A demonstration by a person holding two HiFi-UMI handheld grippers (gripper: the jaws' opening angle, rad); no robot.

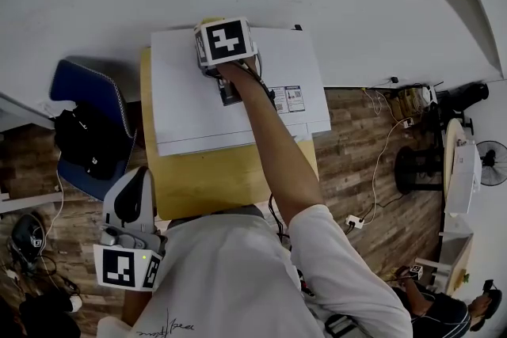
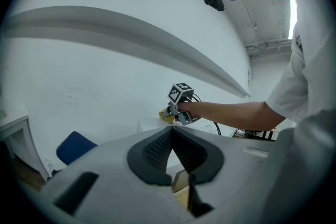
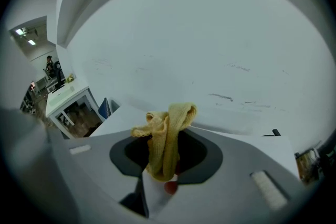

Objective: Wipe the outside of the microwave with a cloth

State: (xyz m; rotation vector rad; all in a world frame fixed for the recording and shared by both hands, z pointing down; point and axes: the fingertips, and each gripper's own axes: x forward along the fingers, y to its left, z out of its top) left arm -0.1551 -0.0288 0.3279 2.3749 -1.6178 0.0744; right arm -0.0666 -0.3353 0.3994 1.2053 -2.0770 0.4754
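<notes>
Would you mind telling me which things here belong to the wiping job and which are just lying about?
Job: microwave, yellow cloth, right gripper clamping it.
Lying about: blue chair, fan, power strip, idle left gripper.

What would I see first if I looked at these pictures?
Probably the yellow cloth, bunched between the fingers of the right gripper, at the back edge of the white microwave. The black-and-white marker cube on that gripper also stands out in the head view. The left gripper hangs low at that view's left, shut on nothing.
</notes>
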